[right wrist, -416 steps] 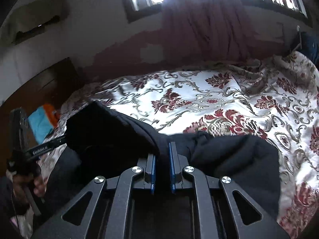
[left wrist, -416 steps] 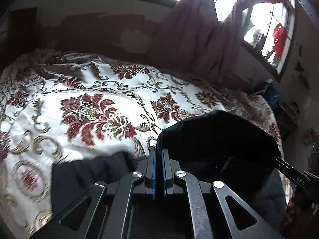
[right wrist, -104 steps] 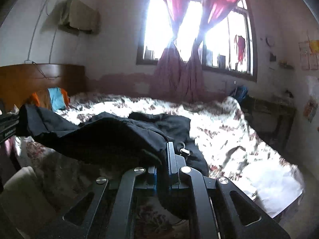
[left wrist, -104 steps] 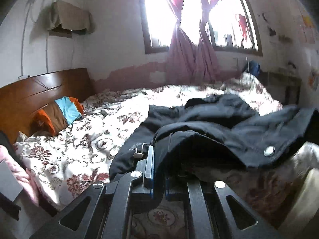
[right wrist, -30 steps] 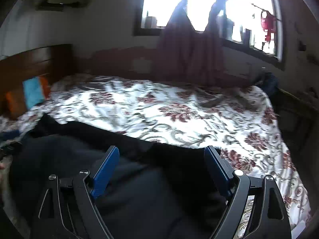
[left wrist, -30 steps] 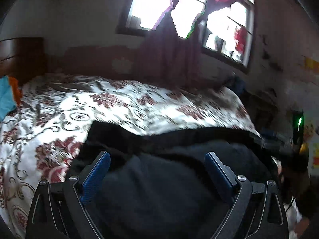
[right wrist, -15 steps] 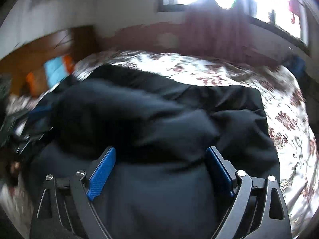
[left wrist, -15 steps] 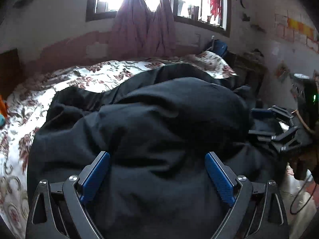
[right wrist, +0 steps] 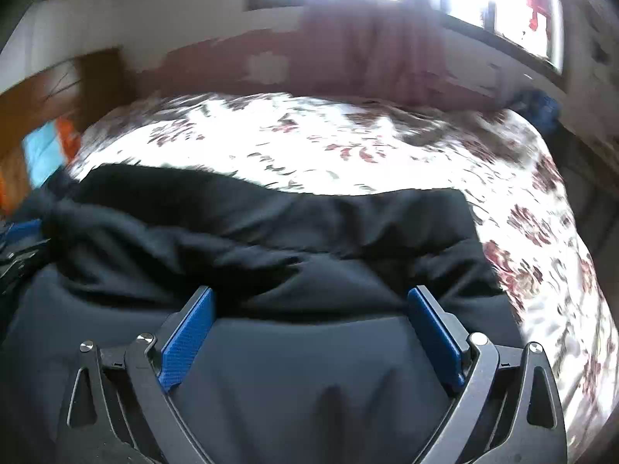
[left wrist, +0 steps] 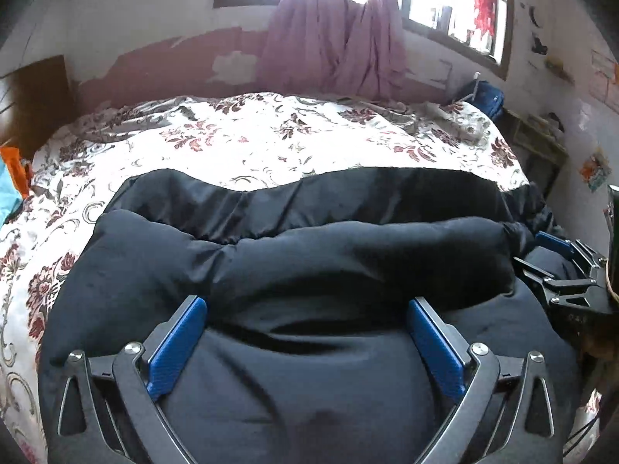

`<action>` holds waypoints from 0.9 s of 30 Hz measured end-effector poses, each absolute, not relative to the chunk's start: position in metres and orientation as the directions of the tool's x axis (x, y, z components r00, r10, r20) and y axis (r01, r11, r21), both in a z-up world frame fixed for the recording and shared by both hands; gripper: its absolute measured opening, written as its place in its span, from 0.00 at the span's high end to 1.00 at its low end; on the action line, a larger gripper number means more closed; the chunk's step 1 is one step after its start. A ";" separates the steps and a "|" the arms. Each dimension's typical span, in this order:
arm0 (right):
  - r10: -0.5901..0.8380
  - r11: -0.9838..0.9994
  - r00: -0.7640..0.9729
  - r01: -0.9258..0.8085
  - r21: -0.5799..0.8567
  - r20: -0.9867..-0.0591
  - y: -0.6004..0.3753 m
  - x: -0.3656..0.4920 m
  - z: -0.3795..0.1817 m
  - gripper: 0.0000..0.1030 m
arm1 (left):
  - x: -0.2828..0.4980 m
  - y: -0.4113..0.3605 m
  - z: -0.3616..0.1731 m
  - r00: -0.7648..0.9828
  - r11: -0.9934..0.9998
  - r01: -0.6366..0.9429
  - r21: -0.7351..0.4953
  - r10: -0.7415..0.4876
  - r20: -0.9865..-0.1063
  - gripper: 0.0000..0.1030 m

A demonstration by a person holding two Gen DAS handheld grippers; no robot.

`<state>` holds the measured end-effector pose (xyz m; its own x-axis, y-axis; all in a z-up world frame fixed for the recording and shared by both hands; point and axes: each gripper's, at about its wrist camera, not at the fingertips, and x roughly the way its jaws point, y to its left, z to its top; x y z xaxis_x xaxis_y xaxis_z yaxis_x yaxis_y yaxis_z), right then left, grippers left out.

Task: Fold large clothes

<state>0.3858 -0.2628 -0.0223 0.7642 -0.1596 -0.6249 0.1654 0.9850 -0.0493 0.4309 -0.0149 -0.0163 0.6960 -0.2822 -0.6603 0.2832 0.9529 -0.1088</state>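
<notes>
A large black padded jacket (left wrist: 309, 263) lies folded in a thick bundle on the near part of the bed, with a rolled fold across its middle. It also fills the lower right wrist view (right wrist: 271, 255). My left gripper (left wrist: 307, 309) is open and empty, its blue pads wide apart just above the jacket. My right gripper (right wrist: 309, 301) is open and empty too, over the jacket's near part. The right gripper also shows at the right edge of the left wrist view (left wrist: 568, 270).
The bed (left wrist: 271, 143) has a white cover with red flowers. A wooden headboard (right wrist: 58, 92) and an orange and blue pillow (right wrist: 42, 154) are at the left. A window with pink curtains (left wrist: 336, 42) is behind. A blue bag (left wrist: 483, 96) sits at the far right.
Both grippers have pulled back a little from the jacket. The jacket now lies lower and flatter on the bed, with more of the flowered cover showing behind it.
</notes>
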 end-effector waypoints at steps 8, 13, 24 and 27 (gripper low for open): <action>-0.114 0.975 0.763 0.209 0.075 -0.636 -0.291 0.400 -0.052 0.06 | 0.454 0.007 -0.028 0.694 0.942 0.251 -0.221 -0.335 -0.637 0.00; -0.098 0.973 0.762 0.208 0.099 -0.640 -0.295 0.410 -0.061 0.04 | 0.464 -0.001 -0.036 0.682 0.936 0.274 -0.221 -0.351 -0.642 0.00; -0.102 0.971 0.775 0.214 0.106 -0.624 -0.295 0.410 -0.067 0.03 | 0.464 -0.002 -0.041 0.698 0.925 0.284 -0.253 -0.381 -0.607 0.00; -0.104 0.971 0.776 0.214 0.105 -0.622 -0.296 0.410 -0.067 0.03 | 0.463 -0.002 -0.042 0.698 0.924 0.284 -0.254 -0.381 -0.606 0.00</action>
<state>0.4101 -0.2958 -0.0671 0.7760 -0.1040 -0.6221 0.2143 0.9711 0.1050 0.4634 -0.0021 -0.0418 0.6985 -0.3814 -0.6055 0.2842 0.9244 -0.2544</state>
